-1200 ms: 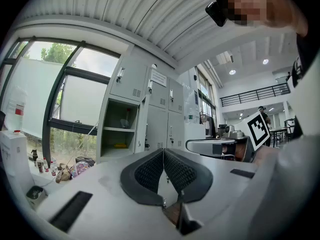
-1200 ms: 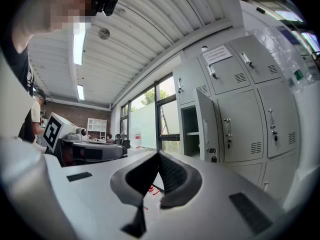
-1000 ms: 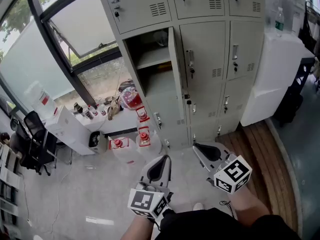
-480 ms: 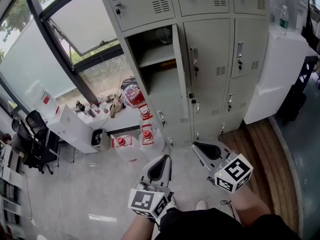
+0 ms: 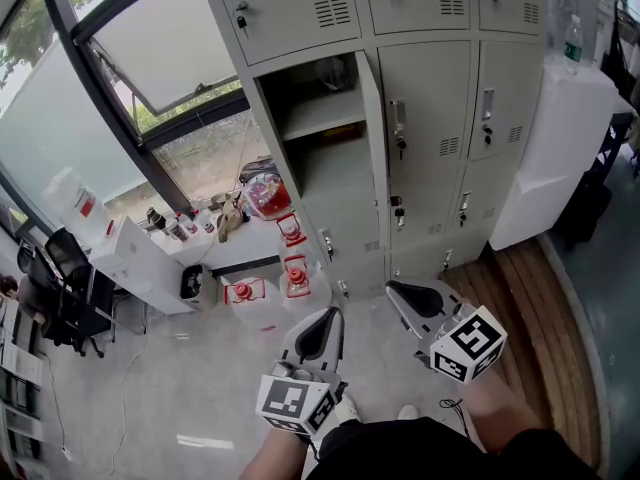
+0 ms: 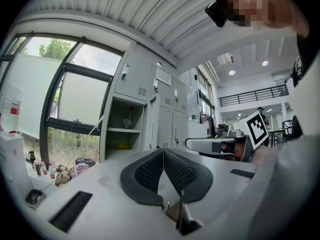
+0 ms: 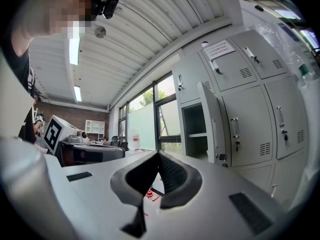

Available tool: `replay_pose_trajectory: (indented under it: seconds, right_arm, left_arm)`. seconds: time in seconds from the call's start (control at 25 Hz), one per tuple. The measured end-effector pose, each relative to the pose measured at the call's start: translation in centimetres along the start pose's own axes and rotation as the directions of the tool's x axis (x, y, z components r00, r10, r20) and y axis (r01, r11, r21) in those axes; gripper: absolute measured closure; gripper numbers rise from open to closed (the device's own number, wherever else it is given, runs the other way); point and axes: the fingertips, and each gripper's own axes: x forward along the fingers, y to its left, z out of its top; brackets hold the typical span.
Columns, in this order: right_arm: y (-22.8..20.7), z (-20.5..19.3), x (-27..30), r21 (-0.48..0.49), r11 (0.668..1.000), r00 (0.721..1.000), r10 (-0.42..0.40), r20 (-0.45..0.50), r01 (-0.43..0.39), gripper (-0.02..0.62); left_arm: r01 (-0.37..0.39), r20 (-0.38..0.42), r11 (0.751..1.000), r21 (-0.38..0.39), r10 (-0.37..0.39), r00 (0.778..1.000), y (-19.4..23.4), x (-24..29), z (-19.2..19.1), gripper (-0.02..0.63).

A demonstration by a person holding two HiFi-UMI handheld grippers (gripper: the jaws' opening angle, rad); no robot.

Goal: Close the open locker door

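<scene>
The grey locker bank has one open compartment [image 5: 315, 118] with a shelf inside. Its door [image 5: 372, 138] swings out to the right, edge-on to me. My left gripper [image 5: 325, 315] and right gripper [image 5: 396, 291] hang side by side low in the head view, well short of the lockers, both pointing level at them. Each has its pads pressed together with nothing between them. In the left gripper view the closed tips [image 6: 163, 150] point at the open compartment [image 6: 125, 129]. From the right gripper [image 7: 158, 154] the open door [image 7: 211, 121] stands just right of its tips.
Red-capped jugs [image 5: 295, 278] and small bottles stand on the floor below the open locker, beside a low white box [image 5: 140, 258]. An office chair [image 5: 60, 288] is at far left. A white cabinet [image 5: 560, 138] with a bottle [image 5: 572, 40] on top flanks the lockers at right.
Both grippers and the head camera have drifted a little toward the lockers, which now sit slightly further right in the head view. Both pairs of jaws look the same as before.
</scene>
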Motion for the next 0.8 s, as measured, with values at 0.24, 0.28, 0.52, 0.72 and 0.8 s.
replay_pose_trajectory:
  seconds: [0.24,0.28,0.52,0.72,0.8]
  right_arm:
    - [-0.7,-0.2,2.6,0.018,0.999,0.999,-0.036,-0.009,0.037,0.541]
    - [-0.8,-0.2,3.0,0.021,0.999,0.999,-0.042,-0.009,0.042,0.541]
    - [-0.7,-0.4,5.3,0.028,0.997,0.997,-0.070,-0.018,0.071,0.541]
    - [-0.6,-0.5,7.3,0.031,0.995,0.995,-0.093,-0.024,0.093,0.541]
    - [-0.6,-0.7,8.1,0.032,0.994,0.995,-0.100,-0.026,0.101,0.541]
  left_arm:
    - [0.025,-0.008,1.000,-0.010,-0.025,1.000,2.7,0.9,0.0,0.588]
    - [0.030,-0.007,1.000,-0.010,-0.030,1.000,3.1,1.0,0.0,0.589]
    - [0.061,-0.012,0.998,-0.011,-0.061,0.998,5.7,1.5,0.1,0.589]
    - [0.082,-0.014,0.996,-0.018,-0.082,0.997,7.8,1.8,0.0,0.589]
    - [0.093,-0.014,0.995,-0.020,-0.093,0.996,8.6,1.9,0.0,0.588]
